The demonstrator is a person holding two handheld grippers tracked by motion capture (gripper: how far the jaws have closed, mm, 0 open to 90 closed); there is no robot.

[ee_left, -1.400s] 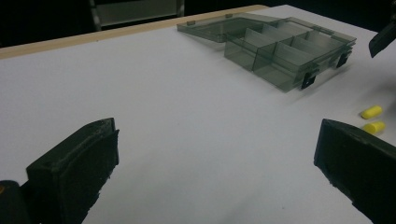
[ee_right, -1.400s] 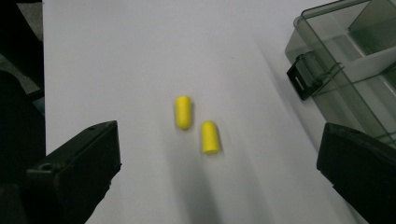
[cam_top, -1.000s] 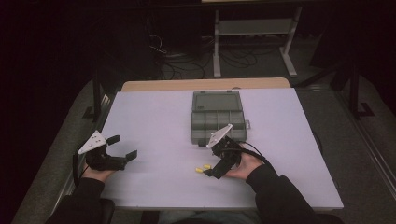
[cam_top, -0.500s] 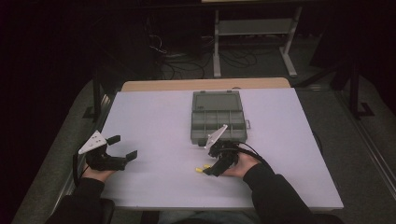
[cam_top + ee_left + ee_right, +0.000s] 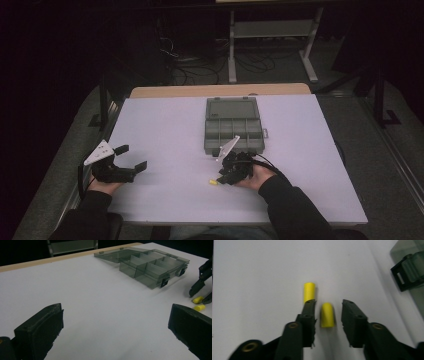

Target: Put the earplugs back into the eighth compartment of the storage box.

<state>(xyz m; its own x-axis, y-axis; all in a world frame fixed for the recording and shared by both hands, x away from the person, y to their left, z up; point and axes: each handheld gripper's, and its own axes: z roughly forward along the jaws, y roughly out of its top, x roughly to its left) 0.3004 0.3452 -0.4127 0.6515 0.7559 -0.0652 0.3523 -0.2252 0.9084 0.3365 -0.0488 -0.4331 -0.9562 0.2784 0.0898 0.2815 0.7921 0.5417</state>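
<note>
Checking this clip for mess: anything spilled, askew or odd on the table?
Nothing stands out. The organiser box lies open and flat, and two yellow plugs lie loose beside it, one between the right claw jaws, which have just been closing.

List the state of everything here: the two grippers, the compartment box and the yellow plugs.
Left gripper: open, holding nothing.
Right gripper: jaws just been closing, not yet pressing the plug between them.
Nearer yellow plug: lying between those jaws.
Farther yellow plug: lying loose beyond them.
Compartment box: lid open, compartments look empty.
</note>
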